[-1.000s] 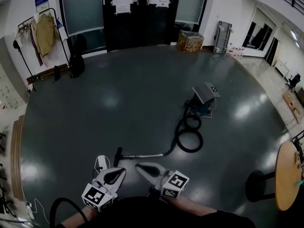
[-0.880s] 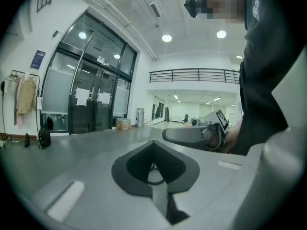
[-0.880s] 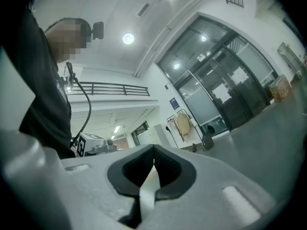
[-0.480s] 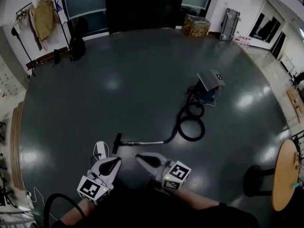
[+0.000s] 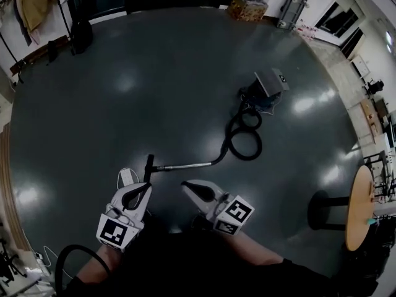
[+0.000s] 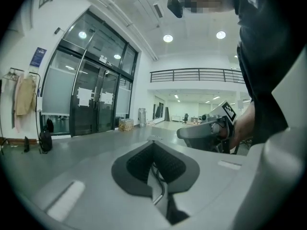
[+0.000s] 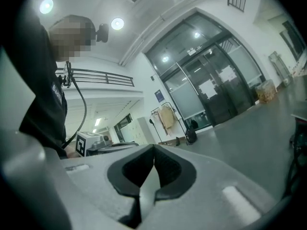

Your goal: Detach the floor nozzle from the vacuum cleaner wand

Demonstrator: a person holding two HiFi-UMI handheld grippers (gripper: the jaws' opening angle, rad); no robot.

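**Head view:** The floor nozzle (image 5: 148, 166) is seen lying on the dark floor (image 5: 124, 104), joined to the wand (image 5: 189, 164). The hose (image 5: 242, 142) is traced back from the wand to the vacuum cleaner body (image 5: 267, 86). The left gripper (image 5: 146, 187) is held just short of the nozzle, and the right gripper (image 5: 185, 184) just short of the wand. The approach is judged to be the step in hand, since nothing is gripped yet. For the next move, both sets of jaws would need to be opened, one placed on the nozzle's neck and the other on the wand.

**Left gripper view:** The jaws are shown pressed together with nothing between them. The nozzle is not shown, only glass doors (image 6: 91, 99) and the other gripper.

**Right gripper view:** These jaws are likewise clenched and empty. A coat rack (image 7: 165, 119) is shown, but no nozzle. Its place is given by the head view alone.
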